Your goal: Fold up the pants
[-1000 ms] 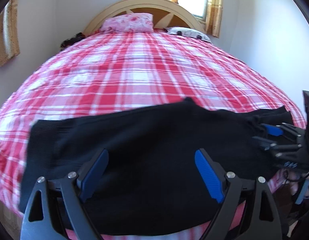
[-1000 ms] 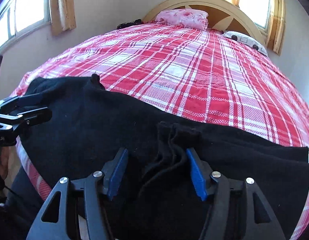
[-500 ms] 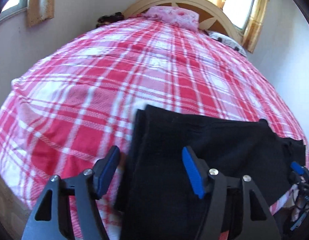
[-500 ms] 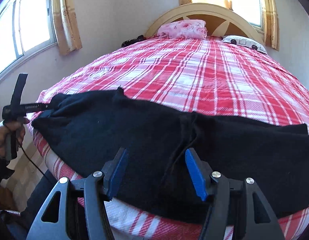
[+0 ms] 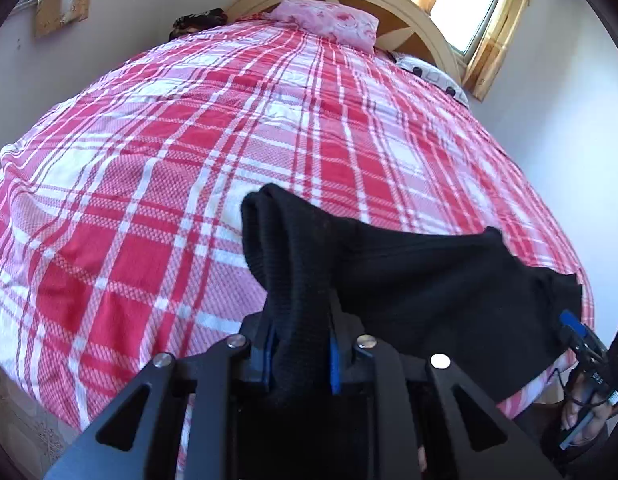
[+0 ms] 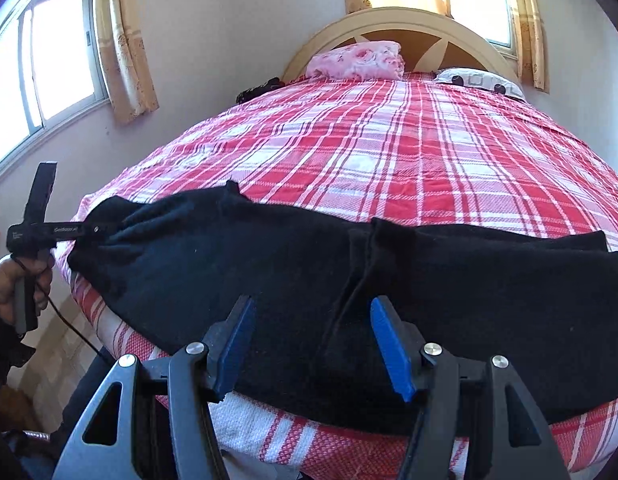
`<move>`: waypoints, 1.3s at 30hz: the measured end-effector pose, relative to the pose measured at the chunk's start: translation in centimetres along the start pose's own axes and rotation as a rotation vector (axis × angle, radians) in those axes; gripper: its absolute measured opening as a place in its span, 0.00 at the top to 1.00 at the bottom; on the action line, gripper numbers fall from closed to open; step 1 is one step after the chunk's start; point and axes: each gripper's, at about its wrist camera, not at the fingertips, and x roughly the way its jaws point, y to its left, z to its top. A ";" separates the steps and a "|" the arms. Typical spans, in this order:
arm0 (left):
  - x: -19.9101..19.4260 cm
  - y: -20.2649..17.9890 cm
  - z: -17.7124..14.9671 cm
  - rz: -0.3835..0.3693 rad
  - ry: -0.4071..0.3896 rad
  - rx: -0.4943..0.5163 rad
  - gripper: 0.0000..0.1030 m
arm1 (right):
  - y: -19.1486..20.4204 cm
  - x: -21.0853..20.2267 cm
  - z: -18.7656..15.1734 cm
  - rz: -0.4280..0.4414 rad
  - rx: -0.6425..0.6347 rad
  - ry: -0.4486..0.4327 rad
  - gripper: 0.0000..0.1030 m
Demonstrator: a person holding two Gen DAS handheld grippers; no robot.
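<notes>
Black knit pants (image 6: 429,280) lie stretched across the near edge of a bed with a red plaid cover (image 6: 409,148). My left gripper (image 5: 301,360) is shut on the ribbed end of the pants (image 5: 293,280), which bunches up between its blue pads. It also shows in the right wrist view (image 6: 89,229), pinching the left end of the pants. My right gripper (image 6: 313,344) is open, its blue pads either side of a raised fold at the middle of the pants. It shows at the right edge of the left wrist view (image 5: 577,332).
A pink flowered pillow (image 6: 357,60) and a white patterned pillow (image 6: 481,80) lie at the wooden headboard (image 6: 421,24). Walls and curtained windows (image 6: 49,60) stand close on both sides. The bed's front edge drops off just below the pants.
My left gripper has moved left from the pants' middle to their left end and closed on it, lifting the cloth. My right gripper has drawn back a little and stays open.
</notes>
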 end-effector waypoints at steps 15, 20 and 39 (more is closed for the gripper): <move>-5.1 -15.9 3.6 -0.394 -0.097 0.081 0.81 | -7.0 -5.2 2.5 -0.101 0.066 -0.067 0.40; -2.3 -24.2 3.7 -0.470 -0.035 0.170 0.81 | -12.5 -8.7 2.3 -0.235 0.131 -0.092 0.39; 7.3 -44.8 -0.9 -0.496 0.196 0.439 0.52 | -23.7 -10.4 -3.4 -0.336 0.440 -0.124 0.39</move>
